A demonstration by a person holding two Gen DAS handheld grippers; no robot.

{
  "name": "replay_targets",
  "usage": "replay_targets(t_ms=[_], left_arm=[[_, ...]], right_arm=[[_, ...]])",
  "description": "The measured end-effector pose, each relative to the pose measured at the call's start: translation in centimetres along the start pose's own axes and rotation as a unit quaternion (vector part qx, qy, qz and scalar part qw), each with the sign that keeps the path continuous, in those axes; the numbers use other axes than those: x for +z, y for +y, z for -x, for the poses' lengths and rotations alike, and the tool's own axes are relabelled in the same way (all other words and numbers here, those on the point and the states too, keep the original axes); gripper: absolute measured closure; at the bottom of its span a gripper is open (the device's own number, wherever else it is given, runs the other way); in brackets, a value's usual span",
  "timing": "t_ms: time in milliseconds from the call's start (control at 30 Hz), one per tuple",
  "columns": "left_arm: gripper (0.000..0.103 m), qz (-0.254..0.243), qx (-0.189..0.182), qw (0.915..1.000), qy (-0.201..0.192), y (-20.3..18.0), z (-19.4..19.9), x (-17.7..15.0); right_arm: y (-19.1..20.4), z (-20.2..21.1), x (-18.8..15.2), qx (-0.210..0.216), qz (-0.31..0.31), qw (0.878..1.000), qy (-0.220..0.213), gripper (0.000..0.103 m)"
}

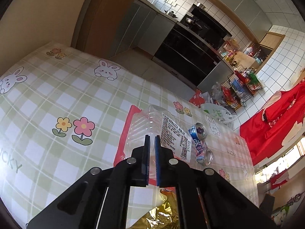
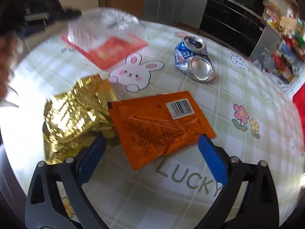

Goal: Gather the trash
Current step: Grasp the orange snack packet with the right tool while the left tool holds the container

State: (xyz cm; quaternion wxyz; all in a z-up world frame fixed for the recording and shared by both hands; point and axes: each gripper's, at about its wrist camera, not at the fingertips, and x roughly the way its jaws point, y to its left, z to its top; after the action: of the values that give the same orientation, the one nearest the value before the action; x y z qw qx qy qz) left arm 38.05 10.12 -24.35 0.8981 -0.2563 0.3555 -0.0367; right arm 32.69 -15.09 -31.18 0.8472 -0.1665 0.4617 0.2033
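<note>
Left wrist: left claw (image 1: 152, 139) clamped on clear ribbed plastic bottle (image 1: 152, 126), lifted over checked tabletop (image 1: 57, 99) | Right wrist: right claw (image 2: 151, 148) wide open, flat orange foil wrapper (image 2: 160, 127) dead ahead between its jaws, long axis crosswise, nearer this hand.

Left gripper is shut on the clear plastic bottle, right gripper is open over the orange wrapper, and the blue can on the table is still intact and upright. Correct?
Not quite. The right wrist view shows the blue can crushed and lying on its side. The rest holds: left gripper shut on the clear plastic bottle, right gripper open over the orange wrapper.
</note>
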Motion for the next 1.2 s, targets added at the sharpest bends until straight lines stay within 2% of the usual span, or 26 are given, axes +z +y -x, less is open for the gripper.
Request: replay_targets(t_ms=[133, 233, 300, 333, 367, 400, 567, 633, 667, 733, 800, 833, 867, 900, 967, 1000, 1200], left_arm=[[0.098, -0.007, -0.005, 0.9998, -0.017, 0.0, 1.8, 0.6], [0.098, -0.005, -0.014, 0.9997, -0.020, 0.2, 2.8, 0.8], [0.098, -0.007, -0.018, 0.9996, -0.021, 0.2, 3.3, 0.9], [0.098, -0.008, -0.019, 0.9995, -0.023, 0.1, 3.6, 0.9], [0.098, -0.009, -0.019, 0.9995, -0.025, 0.1, 4.0, 0.8], [0.098, -0.009, -0.021, 0.9994, -0.026, 0.1, 4.4, 0.7], [0.098, -0.010, -0.024, 0.9992, -0.030, 0.2, 5.8, 0.5], [0.098, -0.013, -0.024, 0.9991, -0.033, 0.2, 6.4, 0.3], [0.098, -0.012, -0.025, 0.9990, -0.034, 0.2, 6.8, 0.2], [0.098, -0.011, -0.025, 0.9988, -0.040, 0.3, 7.5, 0.2], [0.098, -0.007, -0.024, 0.9986, -0.048, 0.5, 8.3, 0.0], [0.098, -0.005, -0.025, 0.9985, -0.049, 0.6, 8.6, 0.0], [0.098, -0.002, -0.025, 0.9983, -0.052, 0.8, 8.9, -0.1], [0.098, -0.002, -0.024, 0.9982, -0.054, 0.9, 9.2, -0.1], [0.098, -0.001, -0.021, 0.9980, -0.059, 1.2, 9.6, -0.3], [0.098, 0.002, -0.021, 0.9980, -0.060, 1.4, 9.8, -0.4], [0.098, 0.027, -0.021, 0.9973, -0.065, 3.5, 10.4, -0.4]], right_arm=[[-0.7, -0.8, 0.5, 0.005, -0.010, 1.000, 0.014, 0.021], [-1.4, -1.2, 0.7, 0.025, -0.025, 0.999, 0.022, 0.030], [-1.7, -1.1, 0.8, 0.039, -0.034, 0.998, 0.028, 0.060], [-1.7, -1.0, 0.9, 0.039, -0.038, 0.998, 0.034, 0.071], [-1.7, -0.7, 1.0, 0.039, -0.038, 0.998, 0.034, 0.092], [-1.6, -0.3, 0.9, 0.041, -0.038, 0.998, 0.030, 0.098], [-1.4, 2.5, 0.5, 0.058, -0.046, 0.997, 0.002, 0.098], [-0.8, 2.8, 0.7, 0.048, -0.025, 0.999, 0.005, 0.098], [-0.6, 2.8, 0.8, 0.035, -0.013, 0.999, 0.003, 0.097], [-0.7, 2.6, 1.4, 0.031, -0.012, 0.999, -0.002, 0.081], [-1.8, 2.2, 2.2, 0.051, -0.060, 0.997, -0.007, 0.053], [-2.6, 1.9, 2.7, 0.063, -0.098, 0.993, -0.011, 0.044], [-3.2, 1.5, 3.2, 0.072, -0.129, 0.989, -0.012, 0.029], [-3.6, 1.0, 3.7, 0.078, -0.158, 0.984, -0.011, 0.022], [-4.0, -0.3, 4.9, 0.076, -0.202, 0.976, 0.000, 0.019], [-4.0, -1.1, 5.6, 0.068, -0.220, 0.973, 0.008, 0.014], [-3.3, -5.0, 8.1, 0.017, -0.286, 0.957, 0.045, 0.011]])
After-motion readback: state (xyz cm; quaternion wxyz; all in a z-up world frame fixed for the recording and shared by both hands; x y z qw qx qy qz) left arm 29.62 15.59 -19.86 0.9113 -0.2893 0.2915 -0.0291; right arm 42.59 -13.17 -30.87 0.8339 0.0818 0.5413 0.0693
